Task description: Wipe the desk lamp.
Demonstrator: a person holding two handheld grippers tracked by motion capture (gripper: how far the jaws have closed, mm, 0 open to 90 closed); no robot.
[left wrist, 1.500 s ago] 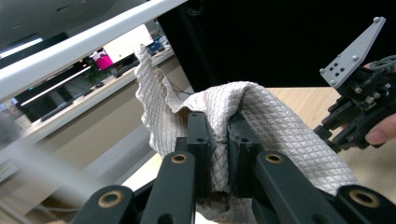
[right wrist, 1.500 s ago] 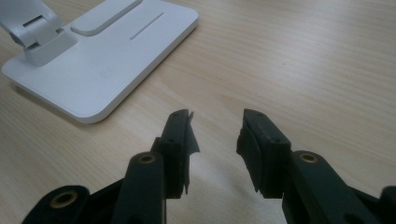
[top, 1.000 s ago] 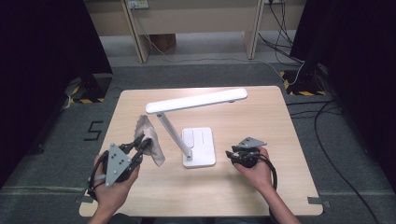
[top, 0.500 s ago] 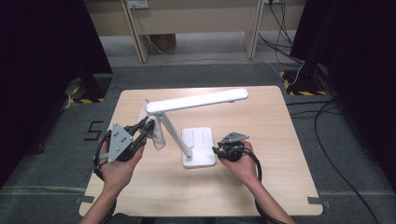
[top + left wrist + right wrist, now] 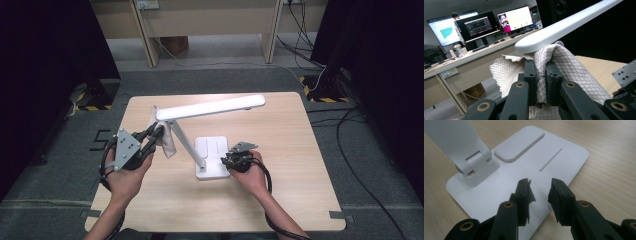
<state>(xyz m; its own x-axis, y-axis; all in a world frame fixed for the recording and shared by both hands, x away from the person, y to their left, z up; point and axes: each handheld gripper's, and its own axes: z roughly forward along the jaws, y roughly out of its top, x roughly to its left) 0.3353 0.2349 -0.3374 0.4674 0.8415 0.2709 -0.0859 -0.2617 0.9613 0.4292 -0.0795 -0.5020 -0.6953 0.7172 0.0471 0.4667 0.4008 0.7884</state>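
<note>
A white desk lamp stands mid-table, its long head [image 5: 210, 106] lit and its flat base [image 5: 212, 157] near the front. My left gripper [image 5: 157, 134] is shut on a white quilted cloth [image 5: 167, 140] and holds it against the left end of the head, beside the slanted arm. In the left gripper view the cloth [image 5: 564, 65] bulges around my left gripper [image 5: 541, 75] just under the head [image 5: 564, 27]. My right gripper [image 5: 225, 161] is at the base's right edge. Its jaws have just been closing and stand apart over the base [image 5: 524, 170], nothing pressed between them at the right gripper [image 5: 539, 192].
The wooden table [image 5: 300, 150] has bare room right of the lamp and along the front. The lamp's hinge [image 5: 477, 161] sits just left of my right jaws. Beyond the table stand a desk's legs [image 5: 150, 45] and cables [image 5: 320, 75] on the floor.
My left gripper has carried the cloth up and away from me, to the left end of the lamp head. My right gripper has slid left to the lamp's base.
</note>
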